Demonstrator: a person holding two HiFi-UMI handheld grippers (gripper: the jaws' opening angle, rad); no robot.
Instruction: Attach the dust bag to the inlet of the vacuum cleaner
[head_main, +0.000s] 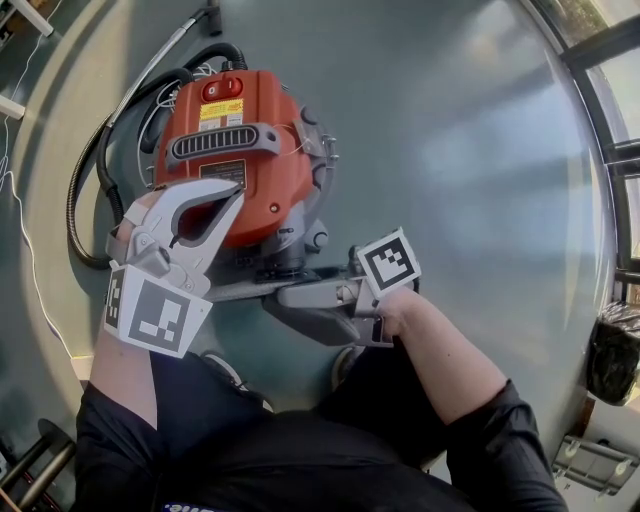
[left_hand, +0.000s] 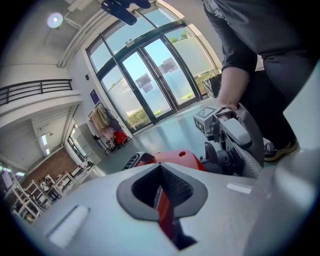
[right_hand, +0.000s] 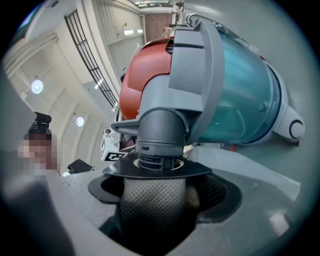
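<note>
**A:** Forearms sit nearest, one gripper in each hand. How's the right gripper?

**B:** Its jaws are wide apart. The dust bag, grey mesh, sits between them. There's a dark gap on the bag's left side and the pads aren't squeezing it.

**A:** Where's the bag?

**B:** Its flat collar sits round the ribbed end of the grey inlet. That's on the vacuum cleaner, at the end nearest the person. The vacuum is on the floor.

**A:** And the left gripper?

**B:** Its jaws are together with nothing between them. The tips are over the red top, near the vent grille. Can't tell if they touch it.

**A:** Any containers?

**B:** A teal see-through canister sits behind the inlet, contents not readable. The bag's inside isn't visible either.

**A:** Anything else?

**B:** A hose curls on the floor at the vacuum's left.
</note>
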